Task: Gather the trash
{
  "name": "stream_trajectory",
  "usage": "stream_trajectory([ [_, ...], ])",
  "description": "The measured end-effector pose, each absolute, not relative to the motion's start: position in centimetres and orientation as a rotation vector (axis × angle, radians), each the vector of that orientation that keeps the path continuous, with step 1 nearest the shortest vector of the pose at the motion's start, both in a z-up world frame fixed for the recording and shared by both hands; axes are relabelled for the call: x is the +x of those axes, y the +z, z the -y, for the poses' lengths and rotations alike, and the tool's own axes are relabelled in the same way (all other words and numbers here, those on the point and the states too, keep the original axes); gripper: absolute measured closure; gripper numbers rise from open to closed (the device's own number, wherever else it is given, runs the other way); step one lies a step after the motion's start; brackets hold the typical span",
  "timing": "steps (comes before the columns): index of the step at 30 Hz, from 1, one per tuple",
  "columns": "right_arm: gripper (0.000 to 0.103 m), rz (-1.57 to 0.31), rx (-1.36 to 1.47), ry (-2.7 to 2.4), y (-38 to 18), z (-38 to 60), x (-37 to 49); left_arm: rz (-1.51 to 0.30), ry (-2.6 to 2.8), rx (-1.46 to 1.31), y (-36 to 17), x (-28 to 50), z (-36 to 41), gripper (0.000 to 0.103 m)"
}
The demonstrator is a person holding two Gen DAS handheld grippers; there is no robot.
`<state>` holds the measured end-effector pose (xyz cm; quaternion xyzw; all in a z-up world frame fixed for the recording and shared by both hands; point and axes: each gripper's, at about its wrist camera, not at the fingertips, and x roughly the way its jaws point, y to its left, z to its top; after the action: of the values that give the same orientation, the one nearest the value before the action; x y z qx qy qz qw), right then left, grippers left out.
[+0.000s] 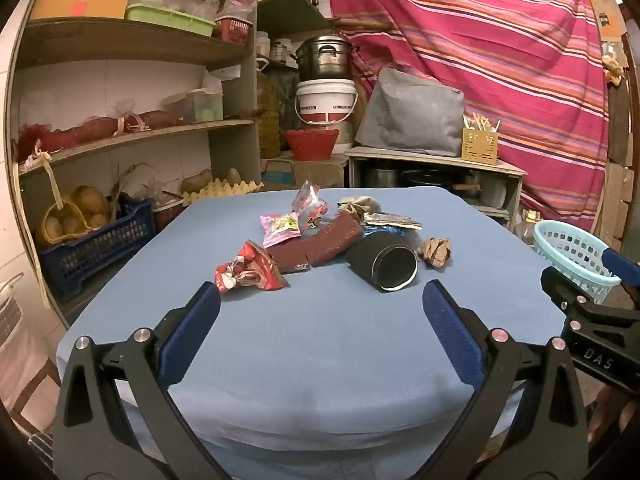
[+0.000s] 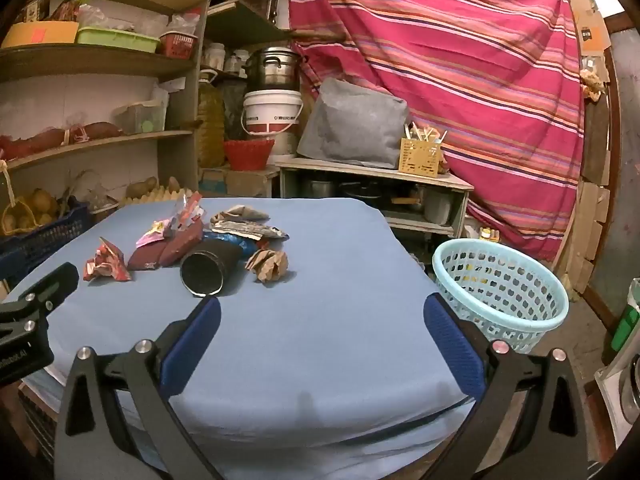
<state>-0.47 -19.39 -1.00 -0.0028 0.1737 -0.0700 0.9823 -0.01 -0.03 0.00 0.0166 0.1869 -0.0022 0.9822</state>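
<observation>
Trash lies in a heap on the blue-covered table [image 1: 320, 352]: a red crumpled wrapper [image 1: 248, 270], a maroon wrapper [image 1: 316, 244], a pink packet [image 1: 280, 228], a black tube [image 1: 384, 264] on its side, and a brown paper ball [image 1: 435, 252]. My left gripper [image 1: 320, 300] is open and empty, just short of the heap. My right gripper [image 2: 322, 312] is open and empty, over the table's near middle; the tube [image 2: 206, 268] and paper ball [image 2: 269, 266] lie ahead to its left. A light-blue basket [image 2: 500, 292] stands off the table's right edge.
Shelves [image 1: 132, 132] with boxes and produce stand at the left. A blue crate [image 1: 92, 248] with potatoes sits low left. A low cabinet [image 1: 436, 176], a bucket and a pot stand behind the table, before a striped red cloth [image 1: 500, 60].
</observation>
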Motion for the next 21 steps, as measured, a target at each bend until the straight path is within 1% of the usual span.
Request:
stream_trajectory([
  [21, 0.004, -0.341, -0.015, -0.140, -1.20, 19.25, -0.47, -0.373, -0.003, 0.036, 0.01, -0.04, 0.04, 0.005],
])
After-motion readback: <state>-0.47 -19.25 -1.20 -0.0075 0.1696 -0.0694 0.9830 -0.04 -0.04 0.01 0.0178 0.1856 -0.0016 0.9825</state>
